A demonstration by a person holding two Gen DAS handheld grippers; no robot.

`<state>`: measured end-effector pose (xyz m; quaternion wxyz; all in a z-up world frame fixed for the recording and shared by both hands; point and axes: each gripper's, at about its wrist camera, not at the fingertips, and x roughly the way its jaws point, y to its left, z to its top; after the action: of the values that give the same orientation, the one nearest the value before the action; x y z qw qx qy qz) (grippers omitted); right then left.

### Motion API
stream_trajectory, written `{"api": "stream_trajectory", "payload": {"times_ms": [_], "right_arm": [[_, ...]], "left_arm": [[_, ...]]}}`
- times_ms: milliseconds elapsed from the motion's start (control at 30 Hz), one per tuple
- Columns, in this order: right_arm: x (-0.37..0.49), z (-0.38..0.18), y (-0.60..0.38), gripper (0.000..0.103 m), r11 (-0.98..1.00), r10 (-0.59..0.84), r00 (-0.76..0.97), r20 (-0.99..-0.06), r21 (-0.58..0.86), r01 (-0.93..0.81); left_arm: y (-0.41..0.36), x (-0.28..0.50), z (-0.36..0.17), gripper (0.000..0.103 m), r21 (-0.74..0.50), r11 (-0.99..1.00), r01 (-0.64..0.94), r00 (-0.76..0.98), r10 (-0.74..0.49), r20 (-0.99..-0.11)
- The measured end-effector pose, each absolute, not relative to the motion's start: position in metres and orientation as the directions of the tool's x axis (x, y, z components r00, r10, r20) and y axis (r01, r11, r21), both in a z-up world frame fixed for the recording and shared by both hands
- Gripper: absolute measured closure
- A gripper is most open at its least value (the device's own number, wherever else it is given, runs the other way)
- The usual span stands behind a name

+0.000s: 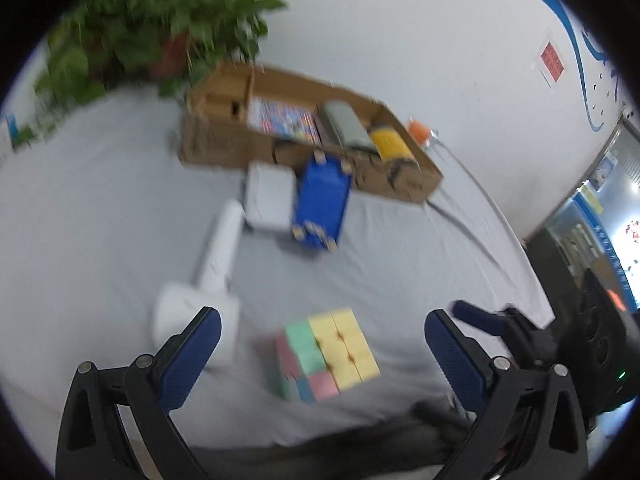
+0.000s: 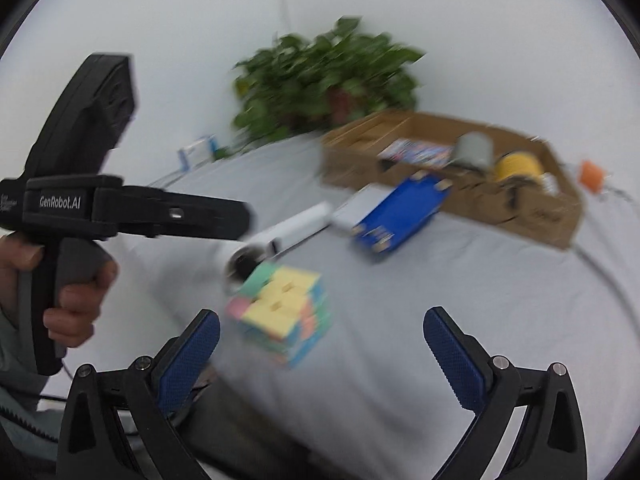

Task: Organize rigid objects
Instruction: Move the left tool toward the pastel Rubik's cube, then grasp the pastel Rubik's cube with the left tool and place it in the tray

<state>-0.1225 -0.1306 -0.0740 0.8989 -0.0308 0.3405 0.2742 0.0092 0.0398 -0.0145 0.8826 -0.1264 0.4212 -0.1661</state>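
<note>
A pastel puzzle cube [image 1: 328,354] lies on the grey cloth near the table's front edge, between my left gripper's open fingers [image 1: 320,356] and a little beyond them. It also shows in the right wrist view [image 2: 282,314], ahead and left of my open, empty right gripper [image 2: 322,344]. A white hair dryer [image 1: 208,276] lies left of the cube. A blue box [image 1: 322,200] and a white box [image 1: 269,196] lie in front of a cardboard box [image 1: 304,136] that holds a book, a grey roll and a yellow roll.
A potted plant [image 1: 160,36] stands at the back left beside the cardboard box. An orange object [image 1: 419,130] sits behind the box at the wall. A cable [image 1: 472,224] runs along the right of the cloth. The left gripper's body [image 2: 100,208] shows in the right wrist view.
</note>
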Motion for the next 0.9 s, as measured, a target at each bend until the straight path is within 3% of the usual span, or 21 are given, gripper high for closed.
{"api": "stream_trajectory", "payload": {"times_ms": [133, 233, 300, 567, 667, 900], "right_arm": [[-0.116, -0.103, -0.101, 0.014, 0.812, 0.498, 0.533, -0.684, 0.151, -0.565], [-0.108, -0.117, -0.094, 0.028, 0.810, 0.495, 0.515, -0.700, 0.157, -0.565], [-0.102, -0.126, -0.094, 0.044, 0.817, 0.488, 0.507, -0.711, 0.168, -0.551], [-0.091, -0.122, -0.144, 0.047, 0.875, 0.442, 0.593, -0.673, 0.177, -0.451], [-0.084, -0.125, -0.166, 0.046, 0.882, 0.427, 0.572, -0.700, 0.185, -0.433], [-0.078, -0.134, -0.190, 0.045, 0.885, 0.437, 0.558, -0.706, 0.224, -0.409]], "left_arm": [[0.032, 0.012, -0.042, 0.005, -0.457, 0.870, 0.188, 0.494, -0.485, -0.721], [0.021, 0.016, -0.054, 0.015, -0.505, 0.838, 0.209, 0.425, -0.542, -0.725], [0.015, 0.019, -0.059, 0.026, -0.502, 0.842, 0.199, 0.411, -0.537, -0.737], [-0.017, 0.039, -0.060, 0.027, -0.523, 0.804, 0.282, 0.347, -0.594, -0.726], [-0.033, 0.047, -0.060, 0.027, -0.568, 0.759, 0.318, 0.311, -0.650, -0.693], [-0.026, 0.063, -0.076, 0.027, -0.605, 0.761, 0.235, 0.302, -0.649, -0.699]]}}
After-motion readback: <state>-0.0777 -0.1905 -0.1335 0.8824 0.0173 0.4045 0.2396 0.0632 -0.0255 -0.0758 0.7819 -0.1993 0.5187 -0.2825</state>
